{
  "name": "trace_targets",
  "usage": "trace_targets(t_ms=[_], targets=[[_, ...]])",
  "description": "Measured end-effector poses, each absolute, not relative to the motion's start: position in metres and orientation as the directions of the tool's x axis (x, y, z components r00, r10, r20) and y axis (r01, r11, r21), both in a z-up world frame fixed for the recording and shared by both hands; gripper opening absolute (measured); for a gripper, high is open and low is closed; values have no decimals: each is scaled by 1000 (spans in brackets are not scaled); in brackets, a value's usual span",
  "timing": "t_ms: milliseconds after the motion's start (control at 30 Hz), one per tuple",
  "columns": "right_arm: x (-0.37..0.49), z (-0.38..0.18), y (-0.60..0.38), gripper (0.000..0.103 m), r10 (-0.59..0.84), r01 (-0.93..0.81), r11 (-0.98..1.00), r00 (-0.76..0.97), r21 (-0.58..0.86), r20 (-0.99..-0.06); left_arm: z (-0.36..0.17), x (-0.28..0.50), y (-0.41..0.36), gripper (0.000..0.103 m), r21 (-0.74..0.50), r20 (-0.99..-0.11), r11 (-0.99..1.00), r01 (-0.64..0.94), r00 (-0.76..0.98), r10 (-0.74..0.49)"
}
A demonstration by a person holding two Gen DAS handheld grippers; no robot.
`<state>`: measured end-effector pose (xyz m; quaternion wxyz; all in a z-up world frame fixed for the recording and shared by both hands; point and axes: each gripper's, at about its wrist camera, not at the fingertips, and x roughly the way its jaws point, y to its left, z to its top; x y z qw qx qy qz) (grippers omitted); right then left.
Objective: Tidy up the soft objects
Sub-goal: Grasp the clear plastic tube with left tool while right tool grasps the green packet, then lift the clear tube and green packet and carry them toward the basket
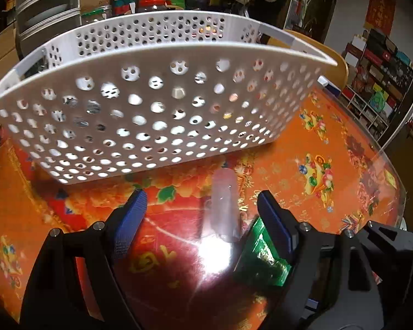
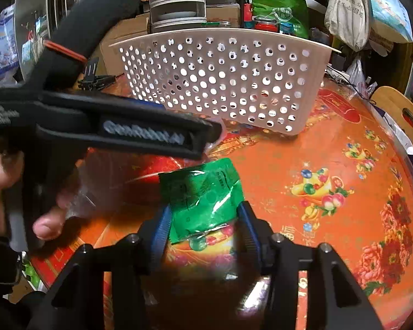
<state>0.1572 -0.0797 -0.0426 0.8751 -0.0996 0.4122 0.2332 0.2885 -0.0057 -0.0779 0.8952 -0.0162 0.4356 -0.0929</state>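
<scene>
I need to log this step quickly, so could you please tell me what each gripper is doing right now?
Left gripper: open, nothing between its pads.
Right gripper: closed on the green packet.

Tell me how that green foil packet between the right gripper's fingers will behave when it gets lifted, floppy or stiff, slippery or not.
The green foil packet looks creased and crinkled, so it will probably bend and sag rather than stay flat. Its glossy film catches glare, so it may slip, though the right gripper has ribbed blue pads that should help. It looks thin, so it is likely light.
</scene>
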Motion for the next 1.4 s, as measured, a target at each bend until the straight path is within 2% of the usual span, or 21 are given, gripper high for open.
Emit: trace_targets(t_ms=[167,233,267,367,433,567,867,1100,1400], targets=[[155,-42,-79,41,333,-503,864,552,13,-764,-86,299,-11,70,-96,-792,985,142,589,-162],[154,-42,-78,40,333,-505,863,552,11,-764,-91,303,-13,58,-99,-802,985,139,575,-162],[154,-42,-78,40,335,-506,863,552,13,-764,-91,303,-13,57,-96,-802,986,139,576,-159],[154,-41,-79,40,341,-506,862,547,23,-764,-92,303,-17,44,-80,-799,987,138,583,-146],[154,-41,-80,40,347,-505,862,545,32,-763,-92,303,-19,28,-70,-797,988,141,587,-140],[156,-41,-81,40,349,-503,864,544,37,-763,-94,302,-22,18,-71,-793,987,144,593,-143],[159,-41,-84,40,349,-498,866,544,41,-763,-79,257,5,18,-30,-748,994,105,657,-92],[163,-43,-86,40,353,-496,867,541,49,-763,-88,218,42,18,-120,-747,991,60,652,-130],[161,-38,-94,39,364,-463,883,573,76,-735,-90,202,50,18,-147,-724,987,73,671,-157]])
